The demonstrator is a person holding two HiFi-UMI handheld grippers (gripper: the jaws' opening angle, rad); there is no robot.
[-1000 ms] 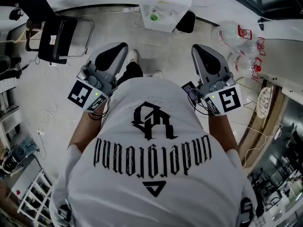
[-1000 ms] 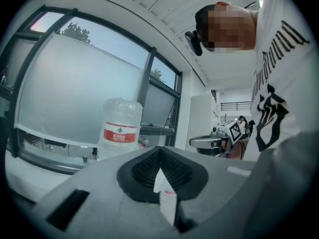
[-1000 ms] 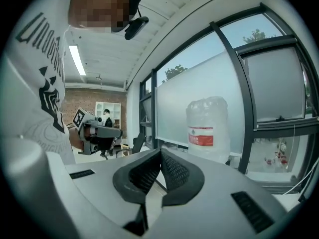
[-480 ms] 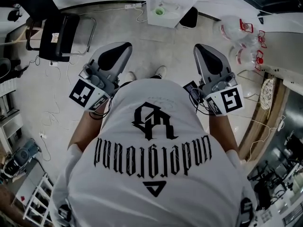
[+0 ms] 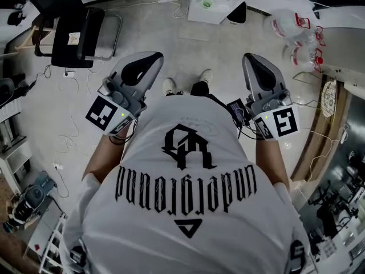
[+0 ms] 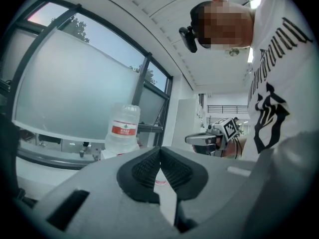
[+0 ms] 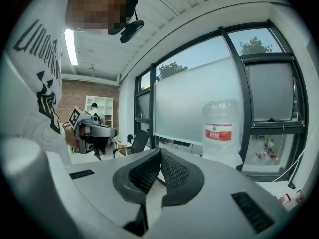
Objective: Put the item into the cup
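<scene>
Left gripper (image 6: 159,154) and right gripper (image 7: 160,156): jaws together, empty; white table (image 5: 219,15) bearing a greenish cup (image 5: 206,3) has drifted toward top edge, so task unstarted, item not identifiable.

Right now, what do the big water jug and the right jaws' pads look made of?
Water jug: translucent, pale plastic by the look. Light passes through it, and it carries a red-and-white label band.
Right gripper pads: black, matte, probably rubber, with a fine cross-hatch grip texture. The shell around them looks like grey matte plastic.
</scene>
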